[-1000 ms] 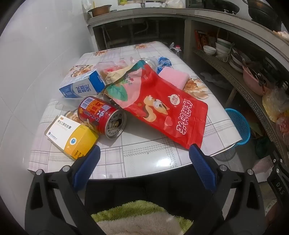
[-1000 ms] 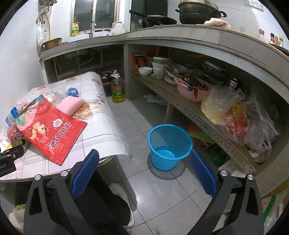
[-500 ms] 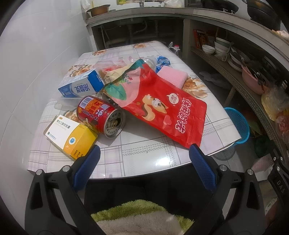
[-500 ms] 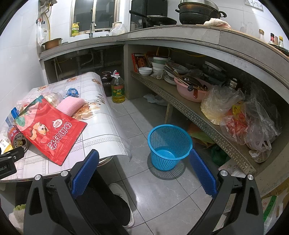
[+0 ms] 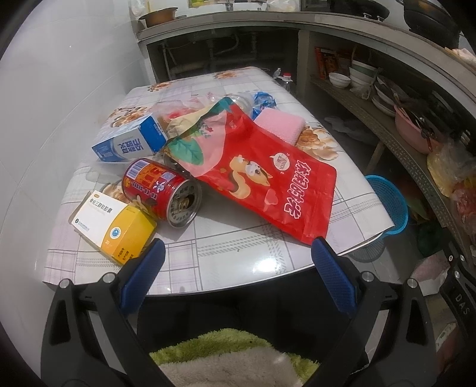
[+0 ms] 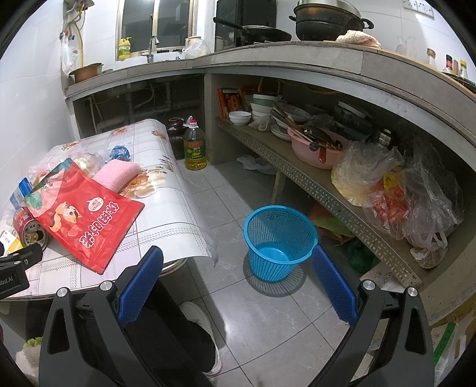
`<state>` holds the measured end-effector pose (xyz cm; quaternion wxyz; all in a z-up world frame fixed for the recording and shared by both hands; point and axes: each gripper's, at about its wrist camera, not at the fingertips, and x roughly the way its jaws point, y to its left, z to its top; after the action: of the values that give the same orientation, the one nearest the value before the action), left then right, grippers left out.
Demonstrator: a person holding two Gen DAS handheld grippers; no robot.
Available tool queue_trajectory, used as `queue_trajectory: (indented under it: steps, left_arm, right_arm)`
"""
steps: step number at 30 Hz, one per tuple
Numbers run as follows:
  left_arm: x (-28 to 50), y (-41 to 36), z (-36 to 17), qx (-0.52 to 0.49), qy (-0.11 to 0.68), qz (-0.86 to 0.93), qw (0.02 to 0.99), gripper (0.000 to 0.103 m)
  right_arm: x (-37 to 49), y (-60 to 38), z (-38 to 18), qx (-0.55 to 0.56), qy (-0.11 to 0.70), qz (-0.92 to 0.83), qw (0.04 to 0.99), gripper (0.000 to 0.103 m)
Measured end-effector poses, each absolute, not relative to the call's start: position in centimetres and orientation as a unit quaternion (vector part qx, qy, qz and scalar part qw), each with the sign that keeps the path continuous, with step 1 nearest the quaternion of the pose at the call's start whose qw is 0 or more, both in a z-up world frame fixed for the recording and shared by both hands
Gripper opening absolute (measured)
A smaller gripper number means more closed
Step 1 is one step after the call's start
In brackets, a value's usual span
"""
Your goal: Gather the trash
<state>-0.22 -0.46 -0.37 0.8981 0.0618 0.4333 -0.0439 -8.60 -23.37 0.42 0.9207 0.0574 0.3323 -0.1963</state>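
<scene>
We see a table (image 5: pixel 238 262) under a checked, flower-printed cover, set against a white tiled wall (image 5: pixel 59 89). On the floor between the table and the counter stands a bottle of cooking oil (image 6: pixel 195 146), with a dark jar (image 6: pixel 175 131) just behind it. The perforated shelf (image 6: pixel 312 184) under the grey counter (image 6: pixel 267 59) holds stacked bowls (image 6: pixel 261 104), a pink basin (image 6: pixel 315 148) with what may be utensils, and bulging plastic bags (image 6: pixel 416 193). A black wok (image 6: pixel 327 20) sits on the counter.

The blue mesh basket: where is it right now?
In the right wrist view the blue mesh basket stands upright on the floor tiles, right of the table and below the shelf.
</scene>
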Motion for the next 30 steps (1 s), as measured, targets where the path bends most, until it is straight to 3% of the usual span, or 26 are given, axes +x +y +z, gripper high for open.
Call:
queue_trajectory:
  steps: [30]
  left_arm:
    - [-0.10, -0.41, -0.28, 0.061, 0.434, -0.044, 0.898, 0.094]
  right_arm:
    - [-8.56, -23.61, 0.73, 0.057, 0.331, -0.194, 0.922, 0.097]
